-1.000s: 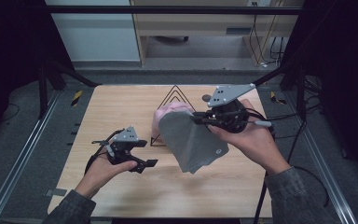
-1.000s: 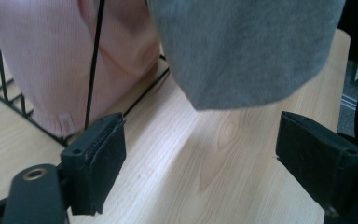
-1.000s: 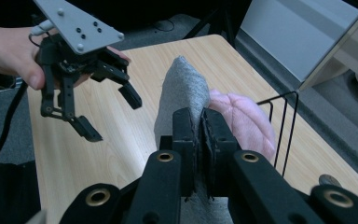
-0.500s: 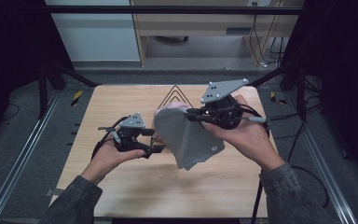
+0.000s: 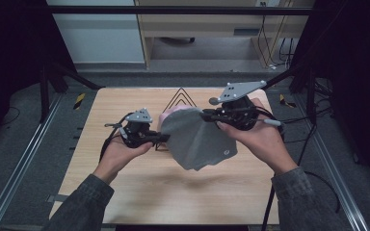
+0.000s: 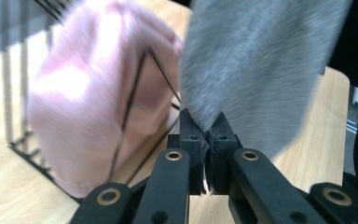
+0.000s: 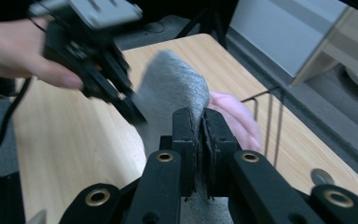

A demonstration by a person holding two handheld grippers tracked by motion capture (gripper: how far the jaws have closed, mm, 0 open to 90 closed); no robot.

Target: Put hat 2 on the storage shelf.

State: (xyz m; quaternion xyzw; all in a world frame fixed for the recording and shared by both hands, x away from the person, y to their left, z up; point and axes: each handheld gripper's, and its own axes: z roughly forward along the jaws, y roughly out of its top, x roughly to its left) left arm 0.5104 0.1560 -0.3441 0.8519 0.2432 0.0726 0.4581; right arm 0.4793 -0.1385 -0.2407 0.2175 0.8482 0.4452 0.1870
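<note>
A pale wooden desk [image 5: 125,192] stood in a dim room, with cabinets at the far side. Above its middle hung a grey cloth [image 5: 197,139], soft and fuzzy, with a small round mark near its lower right corner. The right tool [image 5: 207,114] was clamped on the cloth's upper edge, and the left tool [image 5: 166,138] pinched its left edge, jaws closed on the fabric. Just behind the cloth, on the far side, a pink ribbed cloth [image 6: 98,102] lay draped against a black wire rack [image 5: 180,98] standing on the desk.
</note>
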